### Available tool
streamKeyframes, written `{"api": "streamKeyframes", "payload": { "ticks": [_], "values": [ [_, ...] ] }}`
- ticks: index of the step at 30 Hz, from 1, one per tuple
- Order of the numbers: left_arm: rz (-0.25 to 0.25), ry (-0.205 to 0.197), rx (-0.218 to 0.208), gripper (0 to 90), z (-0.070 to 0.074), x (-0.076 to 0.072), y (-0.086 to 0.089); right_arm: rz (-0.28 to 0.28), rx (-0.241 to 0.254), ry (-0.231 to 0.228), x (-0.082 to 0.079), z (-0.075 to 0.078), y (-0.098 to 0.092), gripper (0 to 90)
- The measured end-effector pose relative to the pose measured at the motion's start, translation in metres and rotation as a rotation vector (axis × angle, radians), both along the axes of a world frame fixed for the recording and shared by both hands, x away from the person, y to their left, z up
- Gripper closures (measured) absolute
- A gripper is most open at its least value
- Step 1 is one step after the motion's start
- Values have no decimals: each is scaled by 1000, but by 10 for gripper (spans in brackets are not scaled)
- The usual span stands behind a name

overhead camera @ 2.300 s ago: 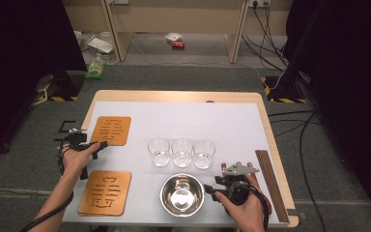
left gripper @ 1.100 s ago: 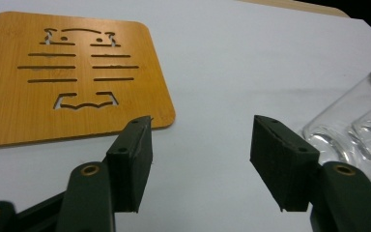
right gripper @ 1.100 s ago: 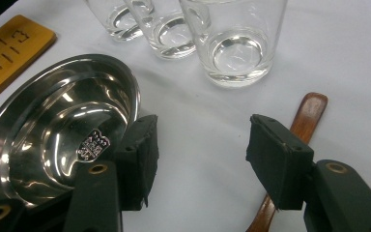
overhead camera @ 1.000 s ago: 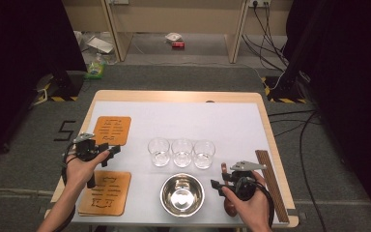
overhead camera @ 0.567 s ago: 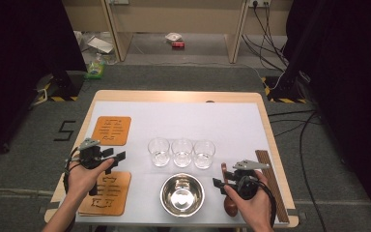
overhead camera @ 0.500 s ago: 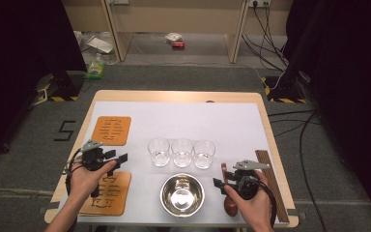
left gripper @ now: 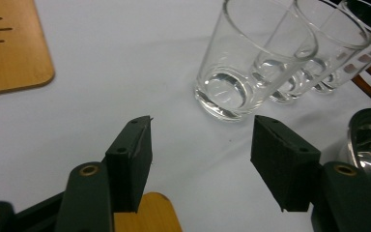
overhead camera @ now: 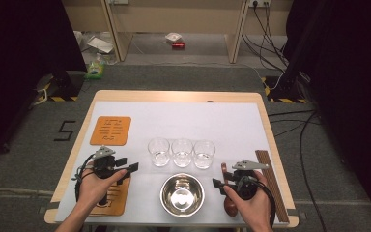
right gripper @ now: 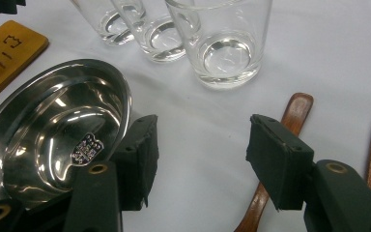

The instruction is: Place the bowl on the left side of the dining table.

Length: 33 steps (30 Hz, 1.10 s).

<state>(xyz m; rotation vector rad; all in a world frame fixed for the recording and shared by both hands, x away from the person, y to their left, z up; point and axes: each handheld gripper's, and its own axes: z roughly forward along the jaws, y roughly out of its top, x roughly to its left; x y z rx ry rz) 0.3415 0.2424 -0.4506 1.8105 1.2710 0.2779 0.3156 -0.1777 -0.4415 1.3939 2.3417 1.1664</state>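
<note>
Tongs at left have slid toward the glass, seemingly empty.

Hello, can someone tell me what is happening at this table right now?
A person holds a tool in each hand over a table. The left tool is open and empty, pointing at the nearest of three empty glasses. The right tool is also open and empty, between a steel bowl and a wooden spoon. Nothing is picked up yet.
</note>
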Motion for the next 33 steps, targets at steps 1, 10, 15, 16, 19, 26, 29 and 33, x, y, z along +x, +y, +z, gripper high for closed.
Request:
{"api": "streamKeyframes", "payload": {
  "ticks": [1, 10, 15, 16, 19, 26, 29, 33],
  "values": [
    [-3, -5, -6, 395, 0, -1, -3, 0, 1, 0, 0, 0, 0, 448],
    [-80, 13, -22, 393, 1, -8, -25, 0, 1, -1, 0, 0, 0, 448],
    [-120, 22, -17, 392, -1, -8, -40, 3, 1, 2, 0, 0, 1, 447],
    [-129, 25, -13, 392, -1, -8, -42, 3, 2, 4, 0, 0, 2, 447],
    [-158, 32, -5, 393, -1, -9, -49, 4, -2, 5, 0, -1, 1, 446],
    [-224, 61, 2, 412, -6, -11, -71, 2, -2, 8, 1, -1, 1, 445],
    [-239, 73, -4, 419, -8, -11, -78, 2, -1, 10, 0, -1, 0, 445],
    [-245, 78, -1, 432, -10, -11, -86, 1, -1, 8, 0, -1, 0, 444]
  ]
}}
